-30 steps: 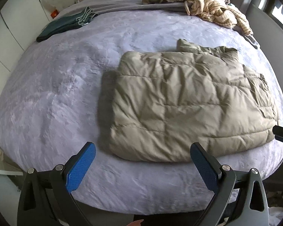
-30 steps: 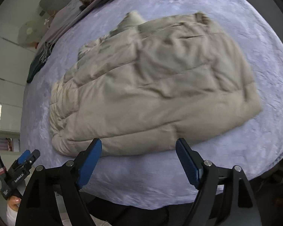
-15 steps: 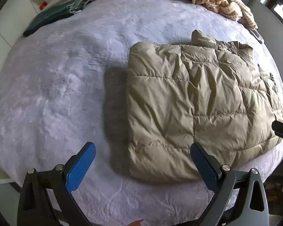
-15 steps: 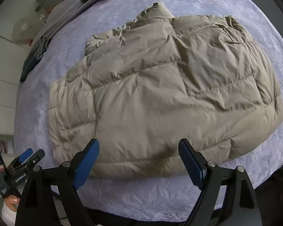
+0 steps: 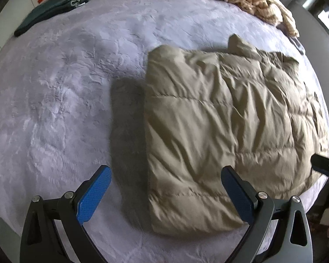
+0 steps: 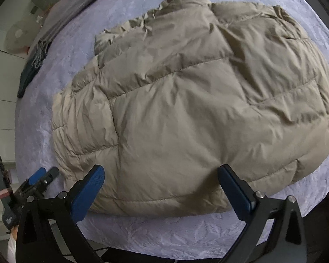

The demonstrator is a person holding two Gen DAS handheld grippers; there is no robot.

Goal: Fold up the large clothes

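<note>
A beige puffer jacket (image 5: pixel 219 120) lies folded into a rough rectangle on the lavender bed cover (image 5: pixel 61 92), its collar at the far side. My left gripper (image 5: pixel 164 195) hangs open above the jacket's near left corner, one finger over bare cover, the other over the jacket. My right gripper (image 6: pixel 162 188) points down over the jacket (image 6: pixel 186 98) near its front hem. Its jaws are opening, and the pads touch nothing. The left gripper's tip (image 6: pixel 39 179) shows at the right wrist view's lower left. The right gripper's tip (image 5: pixel 322 166) shows at the left wrist view's right edge.
A dark green garment (image 5: pixel 52 11) lies at the bed's far left. A heap of cream striped clothes (image 5: pixel 258 2) sits at the far right. White cabinet fronts (image 6: pixel 0 109) stand past the bed's left side. The bed's near edge runs just under both grippers.
Both grippers have come down and closer to the jacket, which now fills more of each view. The right jaws have widened a little. The jacket has not moved.
</note>
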